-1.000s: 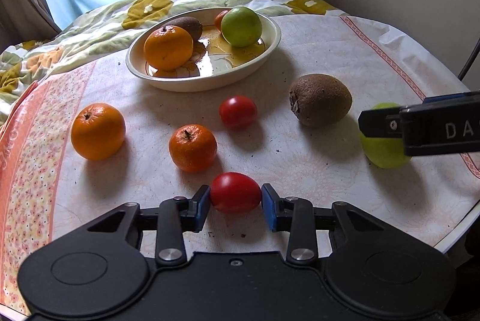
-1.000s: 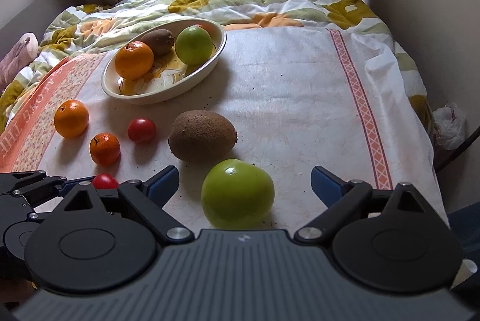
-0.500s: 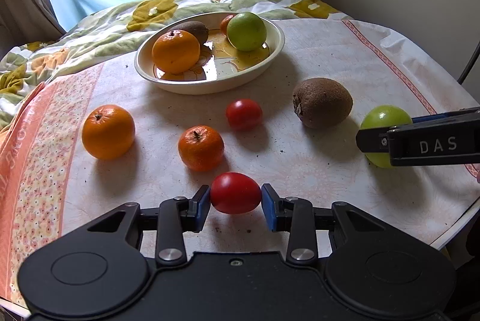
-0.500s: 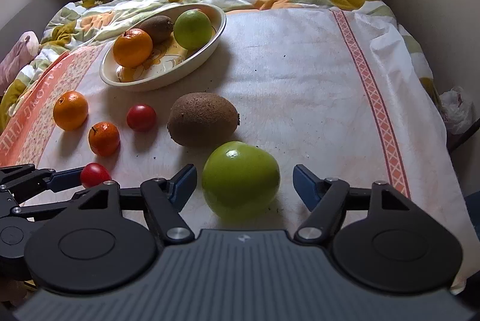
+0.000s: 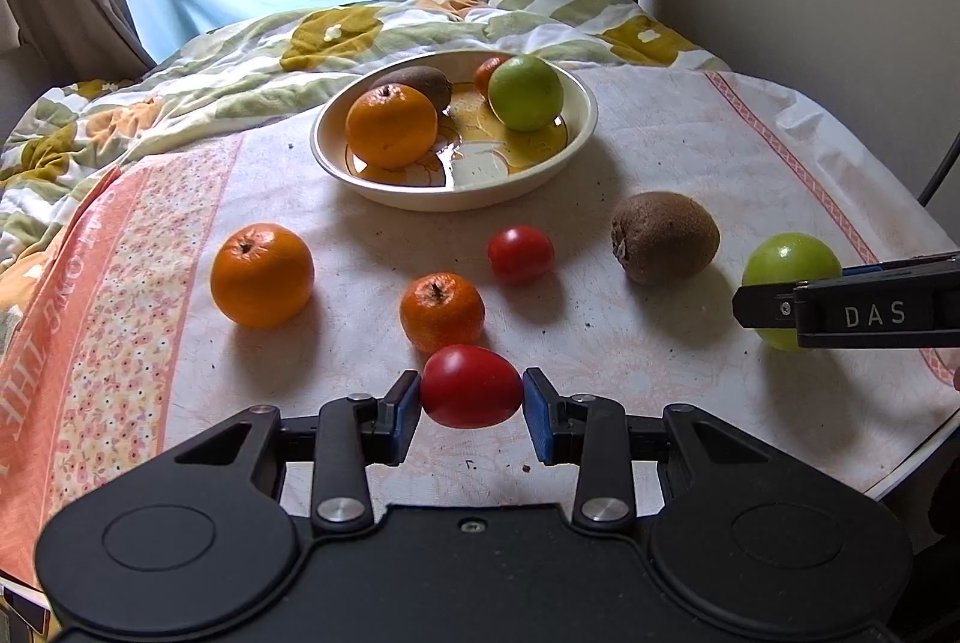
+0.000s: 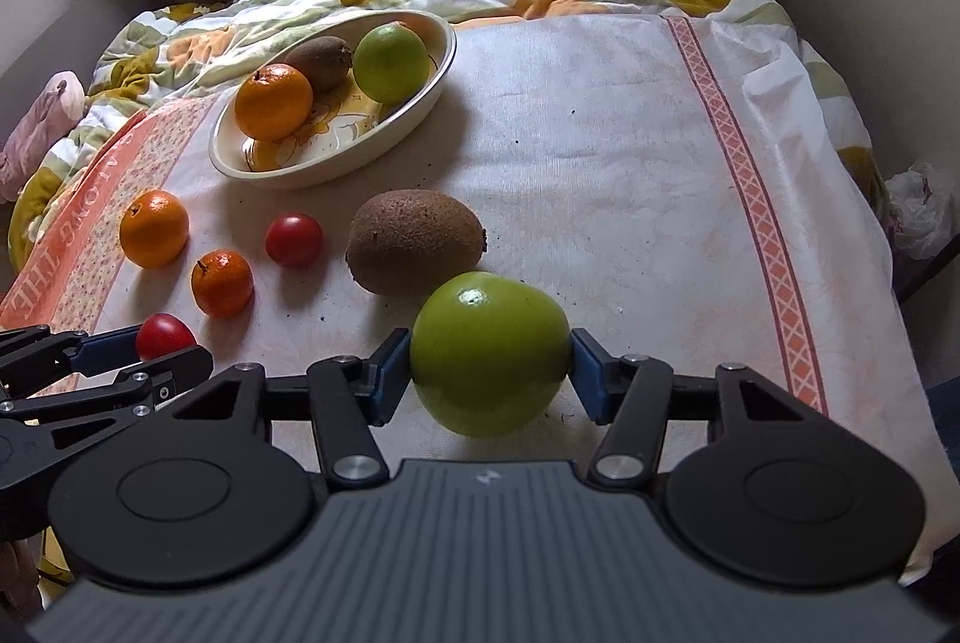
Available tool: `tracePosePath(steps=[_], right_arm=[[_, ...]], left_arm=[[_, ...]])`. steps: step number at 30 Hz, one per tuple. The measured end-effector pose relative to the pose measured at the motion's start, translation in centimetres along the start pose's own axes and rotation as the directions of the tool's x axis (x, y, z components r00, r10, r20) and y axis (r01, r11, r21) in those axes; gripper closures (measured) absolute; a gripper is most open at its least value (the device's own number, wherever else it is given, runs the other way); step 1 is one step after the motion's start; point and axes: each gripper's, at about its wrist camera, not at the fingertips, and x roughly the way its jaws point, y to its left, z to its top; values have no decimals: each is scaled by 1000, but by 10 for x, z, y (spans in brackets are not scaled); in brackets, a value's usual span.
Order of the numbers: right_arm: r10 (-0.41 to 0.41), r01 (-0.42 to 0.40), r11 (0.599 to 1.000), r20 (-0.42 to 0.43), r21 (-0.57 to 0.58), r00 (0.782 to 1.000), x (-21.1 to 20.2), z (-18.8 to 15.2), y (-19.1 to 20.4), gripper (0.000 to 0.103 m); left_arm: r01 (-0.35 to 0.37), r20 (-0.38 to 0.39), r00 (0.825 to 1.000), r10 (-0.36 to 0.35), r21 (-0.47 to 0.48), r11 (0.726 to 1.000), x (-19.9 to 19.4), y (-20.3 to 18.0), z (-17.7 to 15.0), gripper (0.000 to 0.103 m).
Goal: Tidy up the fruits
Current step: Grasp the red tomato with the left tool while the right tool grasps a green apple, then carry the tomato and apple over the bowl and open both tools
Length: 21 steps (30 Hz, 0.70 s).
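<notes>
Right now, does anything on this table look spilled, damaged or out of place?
Nothing looks spilled or damaged. Dark crumbs speckle the white tablecloth. Fruit lies loose outside the cream bowl; the left gripper is clamped on a red tomato and the right gripper on a green apple.

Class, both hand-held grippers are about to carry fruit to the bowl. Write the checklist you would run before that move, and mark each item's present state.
1. Left hand-held gripper shut on the oval red tomato: ok.
2. Right hand-held gripper shut on the large green apple: ok, pads touch both sides.
3. Apple lifted off the tablecloth: cannot tell.
4. Free space in the cream ceramic bowl: ok, bare floor at its front.
5. Path to the bowl: not ok for a straight line; the small orange mandarin and the brown kiwi lie in front.
</notes>
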Motion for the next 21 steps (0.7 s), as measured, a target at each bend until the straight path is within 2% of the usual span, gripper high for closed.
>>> tracePosePath(steps=[5, 12, 17, 21], right_arm=[[11, -11, 1000, 27, -8, 1000, -18, 12, 1, 32], [41, -38, 999, 81, -31, 996, -43, 40, 8, 32], [61, -57, 998, 108, -41, 992, -48, 61, 17, 32], [74, -71, 997, 122, -32, 990, -49, 79, 25, 32]], left_arm=[[-5, 34, 999, 6, -14, 1000, -17, 2, 11, 63], [-11, 126, 992, 11, -2, 1000, -43, 11, 40, 63], [-11, 181, 984, 4, 35, 999, -45, 18, 66, 63], [18, 201, 979, -31, 65, 998, -40, 25, 89, 63]])
